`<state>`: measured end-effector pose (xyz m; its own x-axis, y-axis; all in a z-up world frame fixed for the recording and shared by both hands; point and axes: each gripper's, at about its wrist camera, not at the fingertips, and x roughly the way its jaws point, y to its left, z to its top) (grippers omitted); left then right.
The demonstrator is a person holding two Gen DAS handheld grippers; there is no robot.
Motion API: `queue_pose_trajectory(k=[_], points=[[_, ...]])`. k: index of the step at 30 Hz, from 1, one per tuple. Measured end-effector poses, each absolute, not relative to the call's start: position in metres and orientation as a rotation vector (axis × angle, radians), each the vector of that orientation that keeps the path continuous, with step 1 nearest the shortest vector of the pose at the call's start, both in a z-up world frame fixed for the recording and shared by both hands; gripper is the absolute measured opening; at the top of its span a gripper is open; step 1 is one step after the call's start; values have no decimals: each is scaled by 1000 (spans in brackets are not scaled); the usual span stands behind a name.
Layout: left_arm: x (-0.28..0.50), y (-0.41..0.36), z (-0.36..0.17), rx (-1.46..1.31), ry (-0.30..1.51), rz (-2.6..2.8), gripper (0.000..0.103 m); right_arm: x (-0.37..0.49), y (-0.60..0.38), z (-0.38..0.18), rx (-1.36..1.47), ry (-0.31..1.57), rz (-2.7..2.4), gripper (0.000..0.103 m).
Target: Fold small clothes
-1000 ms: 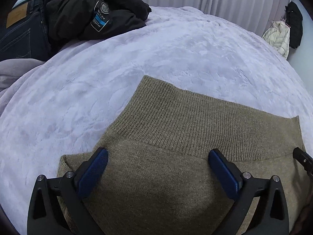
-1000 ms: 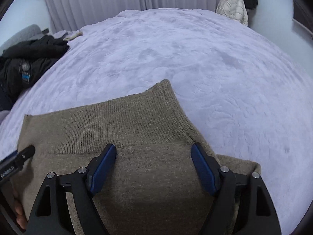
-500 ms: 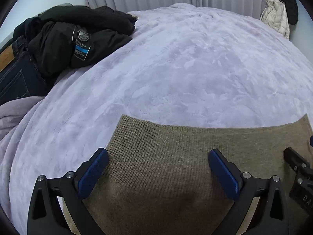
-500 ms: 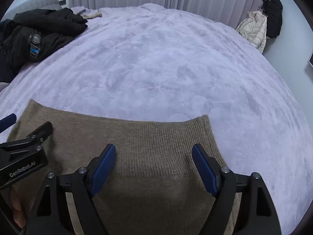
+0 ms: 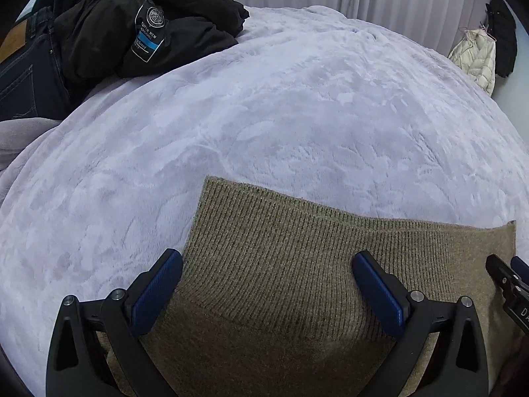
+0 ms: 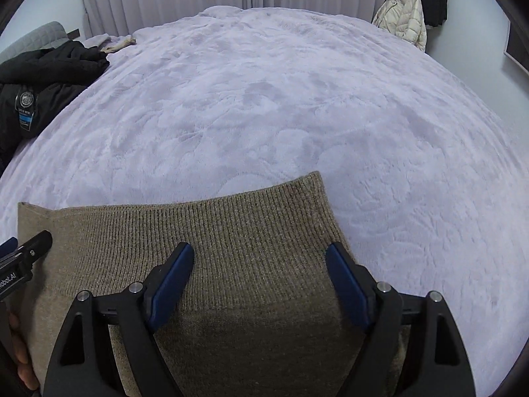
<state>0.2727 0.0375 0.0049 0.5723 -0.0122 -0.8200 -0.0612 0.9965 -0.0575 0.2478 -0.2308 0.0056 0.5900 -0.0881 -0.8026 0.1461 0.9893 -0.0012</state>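
Note:
A small olive-brown knit garment point(image 5: 297, 264) with a ribbed band lies flat on the lilac fleece blanket point(image 5: 281, 115); it also shows in the right wrist view point(image 6: 231, 231). My left gripper point(image 5: 267, 284) is open and empty over the garment's left part, its blue pads wide apart. My right gripper point(image 6: 261, 274) is open and empty over the right part. The right gripper's tip shows at the right edge of the left wrist view point(image 5: 509, 278). The left gripper's tip shows at the left edge of the right wrist view point(image 6: 26, 251).
A black jacket point(image 5: 148, 23) and dark jeans point(image 5: 26, 76) are piled at the far left of the bed. The blanket point(image 6: 281, 99) stretches far ahead. A cream puffer coat point(image 6: 403, 13) and a black coat hang by the curtains at the far right.
Both grippers stayed open. The views shifted: the garment's ribbed edge dropped low half a second ago and now sits a little higher again. The folded garment lies flat.

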Motion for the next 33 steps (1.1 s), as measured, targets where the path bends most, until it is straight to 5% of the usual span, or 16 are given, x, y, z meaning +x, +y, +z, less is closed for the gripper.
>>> queue_pose_trajectory(k=[8, 14, 20, 33], points=[[261, 40, 29, -16, 990, 48, 103, 241, -240, 25, 96, 919, -196, 83], [161, 35, 50, -68, 1013, -76, 103, 165, -212, 65, 91, 930, -47, 84], [91, 53, 40, -54, 993, -52, 103, 98, -164, 44, -131, 937, 49, 84], [20, 139, 40, -182, 963, 3, 103, 14, -280, 52, 104, 924, -111, 85]])
